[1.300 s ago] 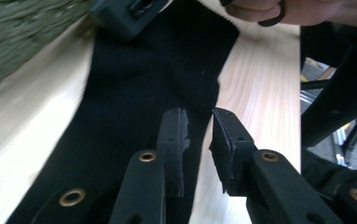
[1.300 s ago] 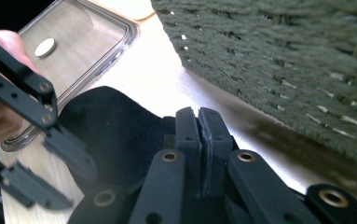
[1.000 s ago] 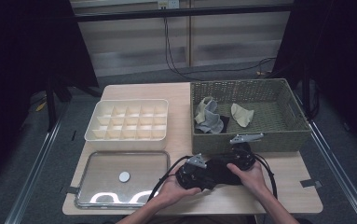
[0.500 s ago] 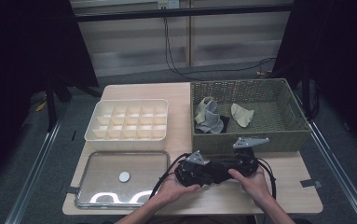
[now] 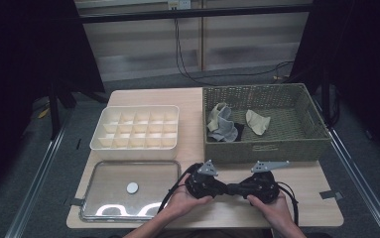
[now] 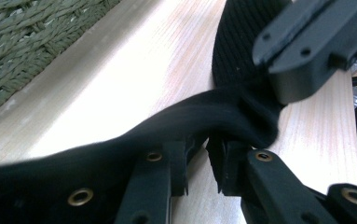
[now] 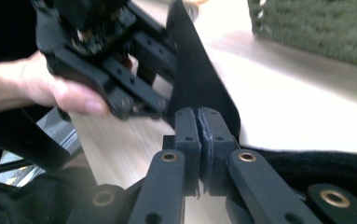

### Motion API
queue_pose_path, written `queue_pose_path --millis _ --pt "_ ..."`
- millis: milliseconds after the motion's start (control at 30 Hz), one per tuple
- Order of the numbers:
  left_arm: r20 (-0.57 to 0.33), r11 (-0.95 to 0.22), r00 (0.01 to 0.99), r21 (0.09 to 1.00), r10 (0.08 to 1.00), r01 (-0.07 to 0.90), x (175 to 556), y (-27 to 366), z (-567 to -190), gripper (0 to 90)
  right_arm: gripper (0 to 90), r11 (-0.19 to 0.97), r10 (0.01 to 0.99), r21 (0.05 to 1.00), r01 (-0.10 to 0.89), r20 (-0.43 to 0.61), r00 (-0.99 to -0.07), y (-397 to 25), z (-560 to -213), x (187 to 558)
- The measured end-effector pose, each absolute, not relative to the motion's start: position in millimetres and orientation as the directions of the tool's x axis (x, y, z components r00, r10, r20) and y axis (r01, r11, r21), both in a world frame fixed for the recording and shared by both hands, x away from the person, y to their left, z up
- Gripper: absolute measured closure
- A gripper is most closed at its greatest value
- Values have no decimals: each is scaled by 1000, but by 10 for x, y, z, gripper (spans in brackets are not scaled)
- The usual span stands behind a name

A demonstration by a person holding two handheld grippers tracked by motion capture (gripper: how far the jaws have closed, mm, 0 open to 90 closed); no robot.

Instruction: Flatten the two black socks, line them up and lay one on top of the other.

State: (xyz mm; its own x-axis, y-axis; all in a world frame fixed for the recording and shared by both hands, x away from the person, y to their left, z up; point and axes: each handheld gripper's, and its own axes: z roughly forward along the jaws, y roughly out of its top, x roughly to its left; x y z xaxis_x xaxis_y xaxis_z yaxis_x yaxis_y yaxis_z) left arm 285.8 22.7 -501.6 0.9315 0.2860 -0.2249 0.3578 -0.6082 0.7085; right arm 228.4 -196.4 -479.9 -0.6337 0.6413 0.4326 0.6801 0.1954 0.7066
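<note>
High view: black sock [image 5: 233,188] stretched between my two tongs near the table's [image 5: 197,99] front edge, its long axis running left to right, parallel to that edge, in front of the basket [image 5: 262,146]. My left tongs [image 5: 208,184] pinch one end, my right tongs [image 5: 257,186] are pressed together on the other. Both hands equally near; sorting tray [image 5: 135,146] lies off to my left.

Two hand-held grippers, both matte black. Left gripper [image 5: 203,184] and right gripper [image 5: 262,186] each carry a grey three-cornered plate on top, drilled with small holes. Black cable [image 5: 170,189] trails from the left gripper; another loops off the right. Jaw arms are flat black links with brass-coloured rivets [image 7: 168,157]; pads [image 7: 188,140] are blocky, ribbed on inner faces, dotted with small screw holes. Forearms [image 5: 153,226] bare, no sleeves visible.
</note>
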Motion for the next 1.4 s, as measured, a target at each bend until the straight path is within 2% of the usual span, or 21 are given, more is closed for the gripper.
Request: queue_pose_path --millis 133,433,600,800,1100,1233,1400 --pt "-243 -606 925 702 291 375 2852 264 -5005 732 866 218 646 683 697 434 -628 -1959 -4861 2235" --pt "-223 -617 933 702 284 356 2797 364 -4958 674 859 237 675 641 730 432 -598 -1973 -4963 2222" --pt "-242 -592 933 723 268 357 2731 492 -4853 597 856 263 696 619 740 410 -590 -1946 -5010 2237" --pt "-239 -557 943 762 231 329 2694 671 -4686 610 846 275 697 627 729 392 -600 -1930 -5023 2267" --pt "-260 -437 911 812 320 385 2978 901 -4518 611 838 284 687 620 732 400 -606 -1937 -5022 2251" --pt "-236 -481 905 784 354 393 3069 872 -4649 655 834 286 681 619 732 406 -609 -1945 -5023 2241" --pt "-232 -593 910 698 343 402 3072 818 -4924 684 797 291 687 622 727 394 -611 -1951 -5000 2217"
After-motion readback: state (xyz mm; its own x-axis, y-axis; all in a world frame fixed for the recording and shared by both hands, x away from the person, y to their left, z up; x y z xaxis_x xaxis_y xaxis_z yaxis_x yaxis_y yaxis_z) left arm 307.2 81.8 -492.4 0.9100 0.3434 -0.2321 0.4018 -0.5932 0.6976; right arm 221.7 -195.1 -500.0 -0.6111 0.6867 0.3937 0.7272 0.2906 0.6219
